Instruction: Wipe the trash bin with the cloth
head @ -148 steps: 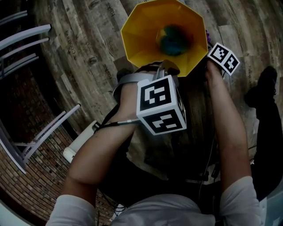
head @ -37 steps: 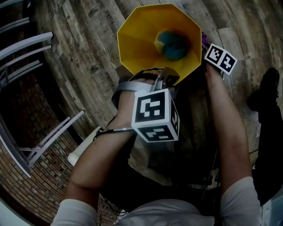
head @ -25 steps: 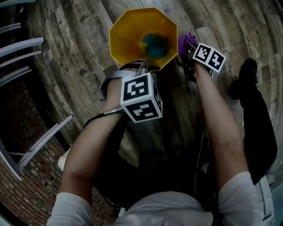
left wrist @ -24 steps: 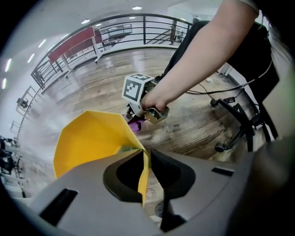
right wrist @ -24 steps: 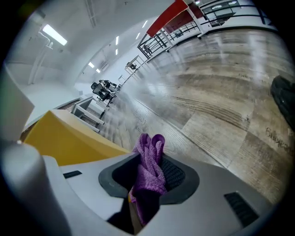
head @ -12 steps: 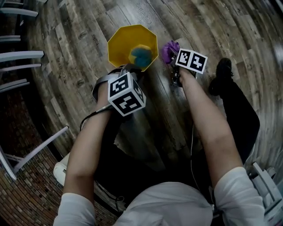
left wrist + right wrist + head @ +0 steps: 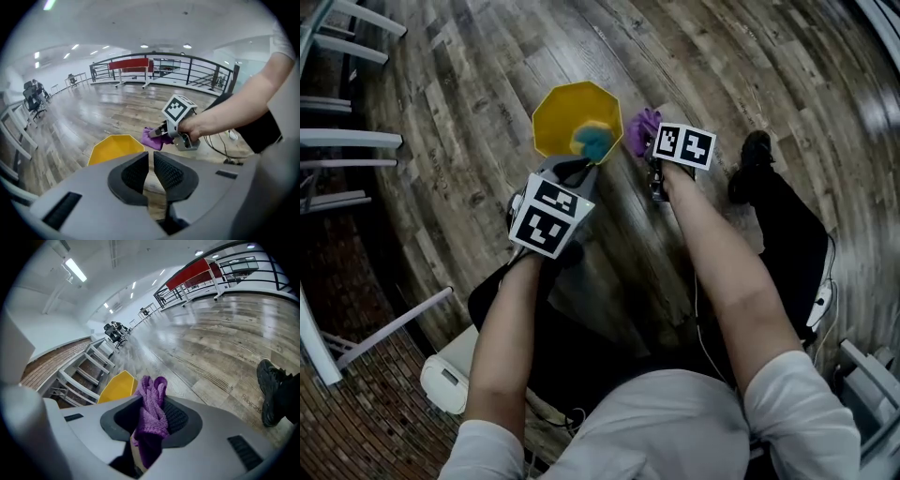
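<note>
The yellow eight-sided trash bin stands on the wooden floor, with a teal bundle inside it. It also shows in the left gripper view as the bin and in the right gripper view as the bin. My right gripper is shut on the purple cloth, raised just right of the bin's rim. The cloth bunches between the pads and pokes up past them. My left gripper hovers at the bin's near edge. That left gripper shows only a narrow slit between its pads and holds nothing.
White chair frames stand at the left beside a brick surface. A white device lies by my left leg. My dark shoe is to the right of the bin. A black railing runs across the far side of the hall.
Both grippers have risen from the bin, and it looks much smaller from the head view. The cloth came up off the bin's right side. The left gripper's cube has rolled.
</note>
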Tool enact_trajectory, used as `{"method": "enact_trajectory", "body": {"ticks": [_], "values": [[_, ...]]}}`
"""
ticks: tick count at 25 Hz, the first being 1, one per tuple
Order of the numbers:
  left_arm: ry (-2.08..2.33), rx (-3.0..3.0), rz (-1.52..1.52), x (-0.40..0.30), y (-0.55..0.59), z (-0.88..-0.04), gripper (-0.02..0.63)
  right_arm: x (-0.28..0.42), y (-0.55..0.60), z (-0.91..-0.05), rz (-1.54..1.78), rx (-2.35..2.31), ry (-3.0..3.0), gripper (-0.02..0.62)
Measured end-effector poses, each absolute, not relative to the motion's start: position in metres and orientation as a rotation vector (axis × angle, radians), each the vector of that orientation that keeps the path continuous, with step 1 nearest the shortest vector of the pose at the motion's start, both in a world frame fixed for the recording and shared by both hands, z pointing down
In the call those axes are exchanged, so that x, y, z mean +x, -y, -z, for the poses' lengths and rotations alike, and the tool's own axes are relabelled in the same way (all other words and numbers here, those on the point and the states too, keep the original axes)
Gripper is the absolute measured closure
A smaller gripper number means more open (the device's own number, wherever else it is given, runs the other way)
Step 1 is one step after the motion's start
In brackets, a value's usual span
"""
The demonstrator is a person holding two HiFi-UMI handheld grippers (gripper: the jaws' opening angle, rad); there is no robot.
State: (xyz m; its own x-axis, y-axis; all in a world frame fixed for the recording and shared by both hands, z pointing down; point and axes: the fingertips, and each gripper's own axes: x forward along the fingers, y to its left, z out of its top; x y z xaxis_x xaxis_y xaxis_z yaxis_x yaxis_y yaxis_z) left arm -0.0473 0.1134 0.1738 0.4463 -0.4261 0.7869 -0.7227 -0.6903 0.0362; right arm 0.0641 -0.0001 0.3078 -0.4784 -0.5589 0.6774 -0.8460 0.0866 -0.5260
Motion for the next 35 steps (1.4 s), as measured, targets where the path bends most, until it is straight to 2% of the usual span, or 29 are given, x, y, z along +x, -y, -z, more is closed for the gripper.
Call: {"method": "enact_trajectory", "body": {"ticks": [6,35], "values": [[1.049,2.274,-0.845,-0.047,-0.125,-0.144,0.572,0.068,-0.009,-0.284,-1.342,1.42,2.077,0.48],[1.223,2.194,-0.502,-0.061,-0.157,-0.081,0.575,0.079,-0.031,-0.181,-1.181,1.455,2.173,0.48]]}}
